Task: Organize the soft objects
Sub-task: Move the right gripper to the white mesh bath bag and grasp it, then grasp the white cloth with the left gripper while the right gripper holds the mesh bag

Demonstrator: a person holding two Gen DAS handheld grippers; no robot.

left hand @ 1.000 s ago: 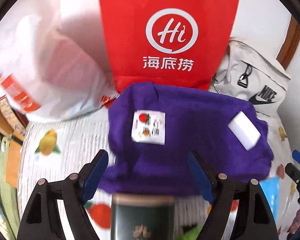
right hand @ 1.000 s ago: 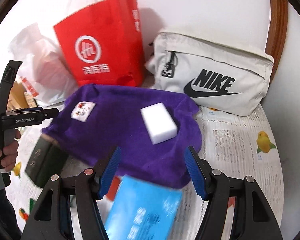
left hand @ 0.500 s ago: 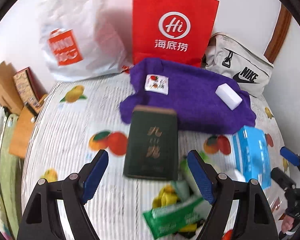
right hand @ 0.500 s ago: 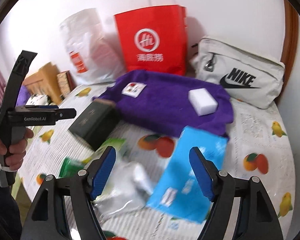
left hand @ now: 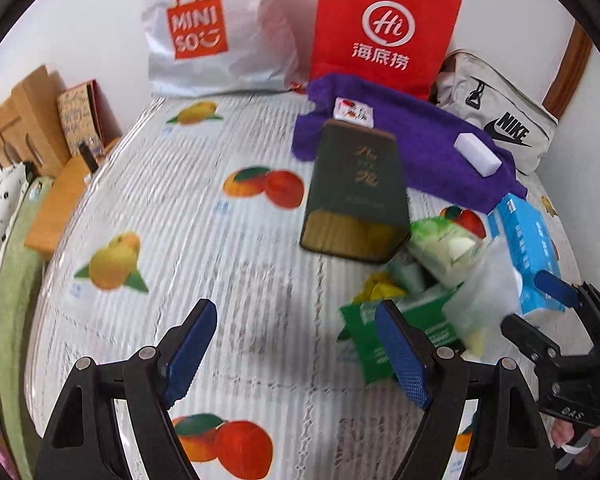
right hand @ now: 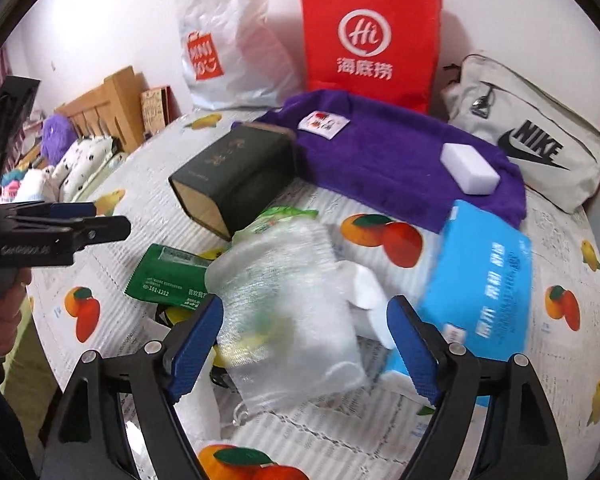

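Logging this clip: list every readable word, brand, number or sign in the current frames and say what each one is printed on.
"MINI SO": white plastic bag.
"Hi" above "海底捞": red paper bag.
"NIKE": beige pouch.
"181-1212": green packet; its other print is too small.
Dark green box: gold characters, blurred.
Blue tissue pack: white characters, blurred.
Purple towel: label too small to read.

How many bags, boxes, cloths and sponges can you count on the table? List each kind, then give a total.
Bags: 3 (white shopping bag, red paper bag, grey pouch)
Boxes: 2 (green box, blue box)
Cloths: 1 (purple towel)
Sponges: 1 (white sponge)
Total: 7
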